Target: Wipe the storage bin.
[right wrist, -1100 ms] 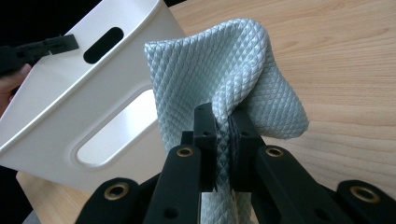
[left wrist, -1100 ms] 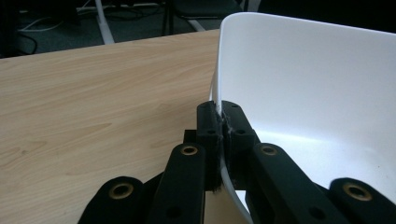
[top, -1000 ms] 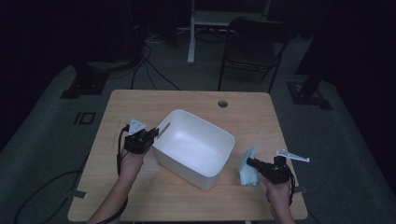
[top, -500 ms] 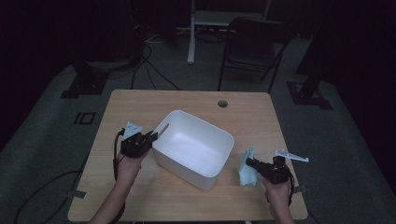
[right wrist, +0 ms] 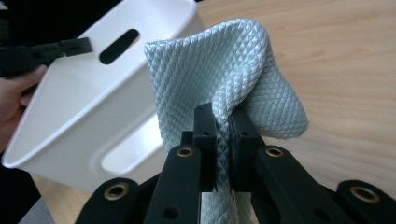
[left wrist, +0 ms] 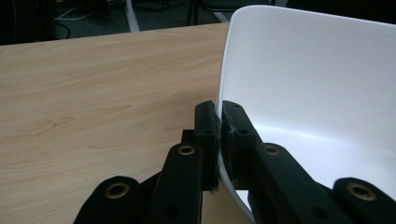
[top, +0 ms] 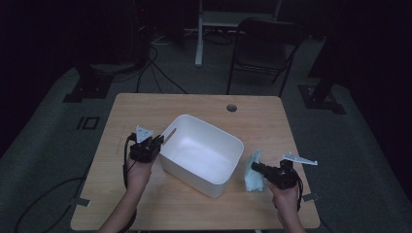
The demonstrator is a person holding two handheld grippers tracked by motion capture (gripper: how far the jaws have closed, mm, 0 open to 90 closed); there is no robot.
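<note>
A white plastic bin (top: 204, 124) stands at an angle in the middle of the wooden table (top: 145, 107). My left gripper (top: 160, 141) is at the bin's left end. In the left gripper view its jaws (left wrist: 219, 109) have just been closing and pinch the thin white bin wall (left wrist: 303, 84) between the pads. To the right of the bin, my right gripper (top: 256, 168) is shut on a pale blue quilted cloth (top: 252, 177). The cloth (right wrist: 219, 65) rises bunched from the jaws (right wrist: 223, 114), beside the bin's slotted end (right wrist: 93, 107).
A round cable hole (top: 231, 108) sits near the table's far edge. A dark chair (top: 265, 48) and a white stand (top: 199, 34) are on the floor behind the table. Cables (top: 155, 68) trail across the floor at the back left.
</note>
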